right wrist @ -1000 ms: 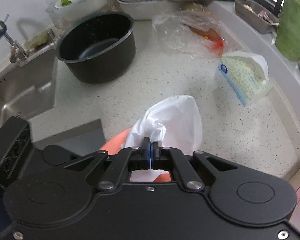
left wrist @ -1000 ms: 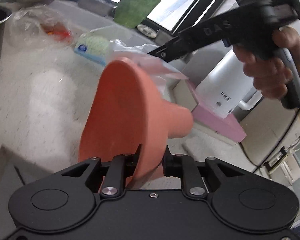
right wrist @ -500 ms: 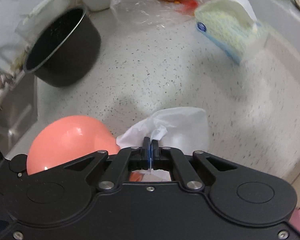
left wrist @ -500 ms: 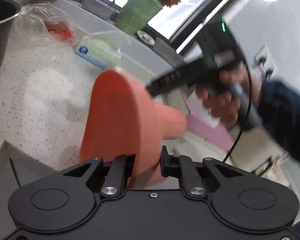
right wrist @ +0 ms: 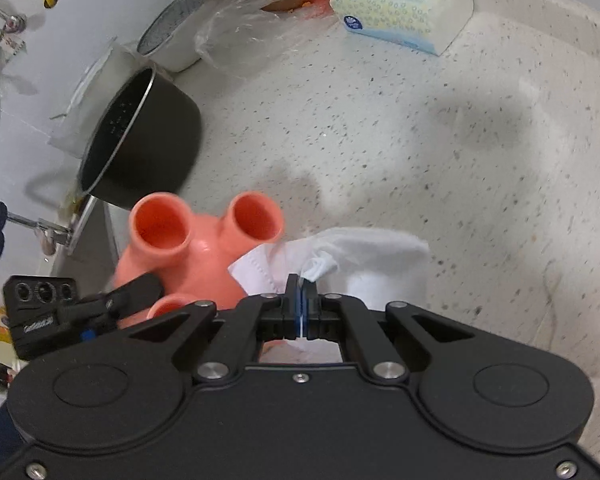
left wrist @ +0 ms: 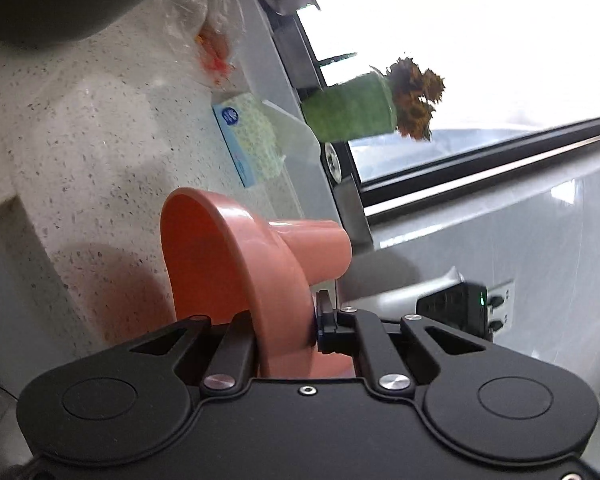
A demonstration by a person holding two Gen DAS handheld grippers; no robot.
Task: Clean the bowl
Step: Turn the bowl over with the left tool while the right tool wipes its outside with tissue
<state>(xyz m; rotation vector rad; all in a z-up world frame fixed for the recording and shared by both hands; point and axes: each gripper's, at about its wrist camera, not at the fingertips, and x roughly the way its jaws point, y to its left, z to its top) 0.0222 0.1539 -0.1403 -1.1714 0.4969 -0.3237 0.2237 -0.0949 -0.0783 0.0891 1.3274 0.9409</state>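
bowl: salmon-pink plastic bowl (left wrist: 220, 264), smooth and glossy, tipped on its side above the speckled bench (left wrist: 80, 152); hollow tube-shaped feet sticking out of the underside, round open mouths (right wrist: 204, 248)
left gripper (left wrist: 288, 332): clamped on the bowl's rim, wall pinched between the black fingers; seen from the right wrist camera low at the left, reaching in to the bowl (right wrist: 112, 304)
right gripper (right wrist: 301, 292): pressed together on a wad of white tissue (right wrist: 340, 256), thin, soft and crumpled, touching the bowl's outer side just beside one foot
bench: pale stone look with dark flecks, matte, raised lip running along the far edge
pot: black pot (right wrist: 140, 144), round, metal rim, tilted-looking in the fisheye, just beyond the bowl toward the sink edge of the bench
tissue pack: soft rectangular tissue pack (right wrist: 404, 12), yellow-green dotted print with blue end, one sheet poking out, near the far edge, well apart from the bowl
plastic bag: clear crinkly plastic bag (right wrist: 260, 12) with something orange inside, between pot and tissue pack
plant pot: fuzzy green plant pot (left wrist: 348, 108) with dried brownish flowers, on the window ledge past the bench edge
tap: chrome tap (right wrist: 4, 224), left of the pot
in the way: nothing between tissue and bowl; pot close behind the bowl
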